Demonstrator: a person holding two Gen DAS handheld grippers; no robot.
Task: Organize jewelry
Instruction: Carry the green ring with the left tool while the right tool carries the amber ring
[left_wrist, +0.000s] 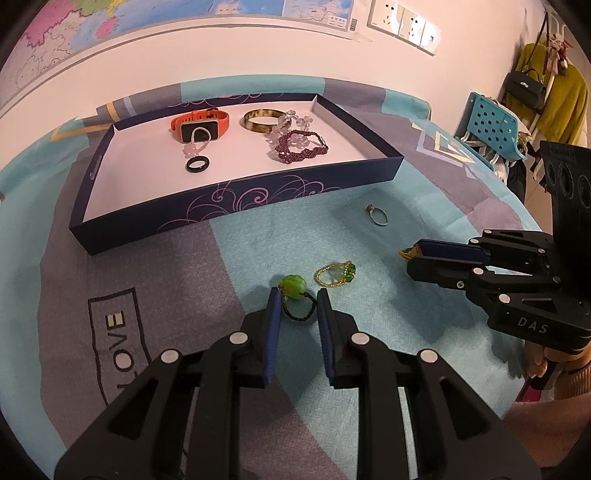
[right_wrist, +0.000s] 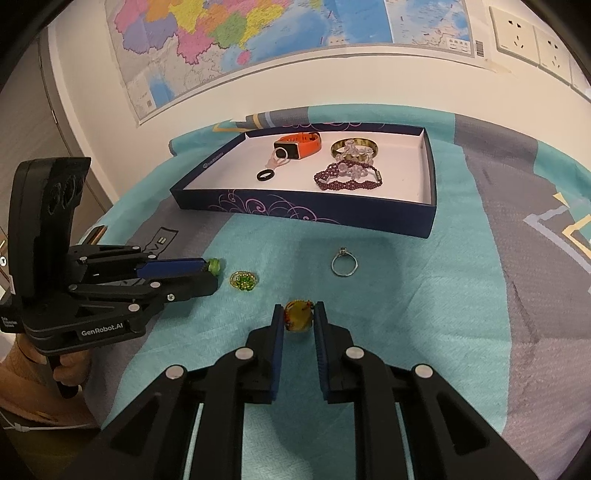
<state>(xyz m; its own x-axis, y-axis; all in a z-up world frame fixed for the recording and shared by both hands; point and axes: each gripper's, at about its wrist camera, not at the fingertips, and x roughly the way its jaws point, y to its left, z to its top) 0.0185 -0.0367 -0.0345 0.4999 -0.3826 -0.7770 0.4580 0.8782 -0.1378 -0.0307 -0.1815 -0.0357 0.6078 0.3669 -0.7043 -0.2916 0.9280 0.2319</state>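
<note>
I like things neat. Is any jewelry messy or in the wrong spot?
Three pieces lie on the cloth, outside the box: a silver ring, a green beaded ring and an amber bead ring between the right tongs. Inside, the clear bead bracelet is piled on the purple beaded bracelet. Nothing looks broken.

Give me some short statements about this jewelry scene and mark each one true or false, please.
1. The orange watch lies inside the box. True.
2. The silver ring is in the box. False: it lies on the cloth, outside.
3. The right gripper has an amber bead piece between its fingers. True.
4. The left gripper is over the box. False: it is at the green bead on the cloth.
5. The black ring lies on the cloth. False: it is in the box.
</note>
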